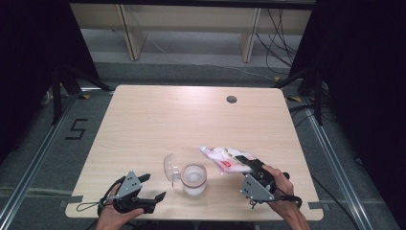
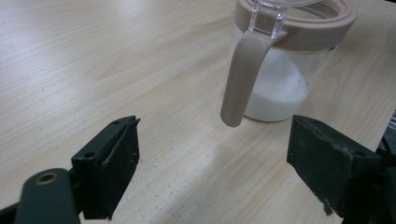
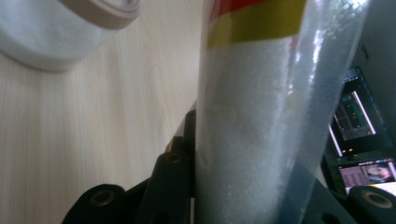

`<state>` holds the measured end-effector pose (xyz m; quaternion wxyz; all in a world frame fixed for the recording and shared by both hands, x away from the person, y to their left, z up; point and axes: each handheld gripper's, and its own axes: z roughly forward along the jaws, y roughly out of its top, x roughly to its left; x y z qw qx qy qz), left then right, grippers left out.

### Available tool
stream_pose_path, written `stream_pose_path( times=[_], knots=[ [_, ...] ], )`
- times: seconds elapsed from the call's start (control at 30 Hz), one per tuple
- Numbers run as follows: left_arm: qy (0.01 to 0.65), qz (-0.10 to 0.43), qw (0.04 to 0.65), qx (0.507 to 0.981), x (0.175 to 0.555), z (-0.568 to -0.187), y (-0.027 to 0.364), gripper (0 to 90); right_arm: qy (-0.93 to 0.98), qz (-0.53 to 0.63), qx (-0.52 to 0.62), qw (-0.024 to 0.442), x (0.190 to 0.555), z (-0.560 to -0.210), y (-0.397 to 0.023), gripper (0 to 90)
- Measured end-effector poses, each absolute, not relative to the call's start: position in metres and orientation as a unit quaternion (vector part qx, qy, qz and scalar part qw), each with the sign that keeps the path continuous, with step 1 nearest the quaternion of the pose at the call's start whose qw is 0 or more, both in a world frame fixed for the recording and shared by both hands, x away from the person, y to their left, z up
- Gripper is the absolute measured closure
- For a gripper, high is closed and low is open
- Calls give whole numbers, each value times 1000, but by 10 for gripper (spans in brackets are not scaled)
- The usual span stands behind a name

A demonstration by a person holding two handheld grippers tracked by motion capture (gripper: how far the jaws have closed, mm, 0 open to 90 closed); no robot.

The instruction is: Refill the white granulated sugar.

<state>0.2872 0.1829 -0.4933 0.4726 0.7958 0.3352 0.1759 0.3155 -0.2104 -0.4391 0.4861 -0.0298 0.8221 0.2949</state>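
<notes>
The table (image 1: 158,120) is pale wood-grain laminate with rounded corners, and most of its top lies bare. At its near edge sit both grippers, one per hand. The left gripper (image 1: 154,188) rests low at the near left corner, jaws spread wide with nothing between them; its own view shows the jar just beyond the open jaws, not touching. The right gripper (image 1: 253,163) is near the right front edge, jaws clamped on one bag (image 1: 225,158) of white grains – clear plastic with red and yellow print, its far end lying on the table and pointing left toward the jar. In the right gripper view the bag (image 3: 257,116) rises between the jaws, though the pads themselves are mostly hidden behind it.

One jar (image 1: 194,179) stands between the grippers, just in from the front edge – clear, part-filled with white grains, with a beige rim and its clear lid (image 1: 170,167) flipped open to the left. A beige tab hangs from the hinge (image 2: 243,79).

Farther on, one dark round hole (image 1: 231,99) sits near the far right edge. Beyond the table: grey floor, metal rails at both sides, a "5" marked on the floor at left, cables, and pale furniture legs at the back, flanked by black curtains
</notes>
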Motion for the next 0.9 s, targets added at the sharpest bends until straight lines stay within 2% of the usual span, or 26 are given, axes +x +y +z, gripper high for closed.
stream_pose_path(
  times=[0.2, 0.33, 0.9],
  knots=[
    [347, 168, 481, 788, 286, -495, 181, 167, 822, 358, 27, 442, 323, -445, -212, 780],
    [333, 176, 471, 797, 287, -493, 183, 167, 818, 384, 49, 425, 332, -448, -217, 782],
    [346, 168, 480, 789, 287, -495, 181, 167, 799, 473, 145, 343, 353, -471, -223, 787]
  ],
)
